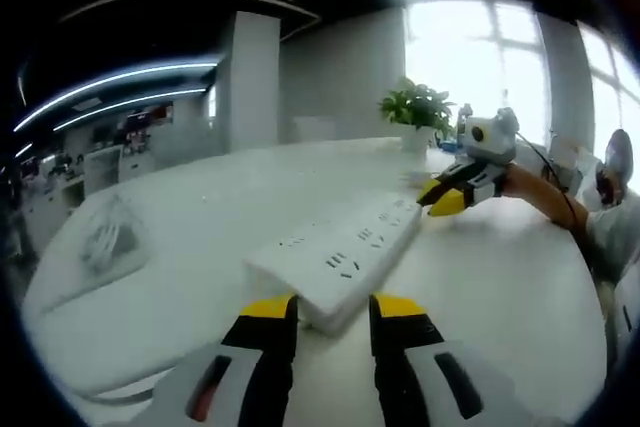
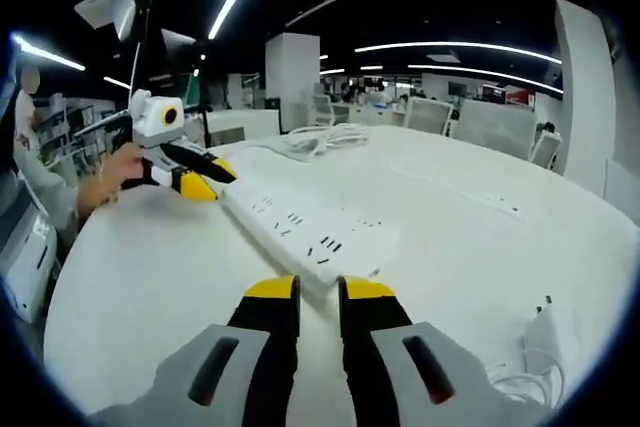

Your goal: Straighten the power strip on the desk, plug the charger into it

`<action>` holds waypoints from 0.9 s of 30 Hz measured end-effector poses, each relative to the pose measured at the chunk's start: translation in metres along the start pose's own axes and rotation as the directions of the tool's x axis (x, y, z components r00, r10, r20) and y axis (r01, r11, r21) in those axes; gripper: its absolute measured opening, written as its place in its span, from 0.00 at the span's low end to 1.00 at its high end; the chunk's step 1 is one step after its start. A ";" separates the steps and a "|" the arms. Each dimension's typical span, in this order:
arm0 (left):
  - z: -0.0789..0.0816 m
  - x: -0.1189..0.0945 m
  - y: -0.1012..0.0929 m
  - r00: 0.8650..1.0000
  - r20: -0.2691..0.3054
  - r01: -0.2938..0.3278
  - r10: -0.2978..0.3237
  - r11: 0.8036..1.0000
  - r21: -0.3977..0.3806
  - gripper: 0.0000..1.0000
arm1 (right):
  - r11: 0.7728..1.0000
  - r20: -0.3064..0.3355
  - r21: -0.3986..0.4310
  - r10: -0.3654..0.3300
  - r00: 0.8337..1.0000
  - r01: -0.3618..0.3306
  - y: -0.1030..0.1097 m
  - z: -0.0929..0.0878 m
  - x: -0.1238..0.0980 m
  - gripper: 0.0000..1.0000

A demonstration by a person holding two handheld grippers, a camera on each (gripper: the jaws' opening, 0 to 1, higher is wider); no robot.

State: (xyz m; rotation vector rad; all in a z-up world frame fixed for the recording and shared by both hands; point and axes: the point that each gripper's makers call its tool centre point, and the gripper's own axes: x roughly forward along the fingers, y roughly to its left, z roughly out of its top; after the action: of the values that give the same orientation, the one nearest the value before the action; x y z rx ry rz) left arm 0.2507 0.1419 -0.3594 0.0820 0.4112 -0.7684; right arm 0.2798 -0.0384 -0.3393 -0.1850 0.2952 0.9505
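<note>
A potted plant [image 1: 417, 110] stands at the far edge of the white surface [image 1: 200, 217], near the bright windows, and a loose white cable bundle [image 1: 108, 235] lies off to one side. The white power strip [image 1: 345, 254] lies flat across the middle of the surface — nothing on top of it. In the right gripper view the white charger [image 2: 545, 332] sits with its coiled cord (partly cut off by the rim) well apart from the strip. The left gripper [image 1: 333, 309] has its jaws apart, straddling one end of the strip. The right gripper [image 2: 318, 292] hovers at the opposite end — jaws only slightly parted, holding nothing.
</note>
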 end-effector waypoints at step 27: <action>0.026 -0.012 0.005 0.994 0.108 0.019 -0.011 0.998 -0.067 0.33 | 0.841 0.091 0.049 -0.541 0.836 0.539 -0.142 0.013 -0.096 0.20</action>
State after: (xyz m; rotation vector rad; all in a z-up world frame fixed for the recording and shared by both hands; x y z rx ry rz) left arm 0.2550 0.1472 -0.3311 -0.0259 0.3350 -0.7695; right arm 0.3460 -0.1896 -0.2921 -0.1863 0.1434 0.3889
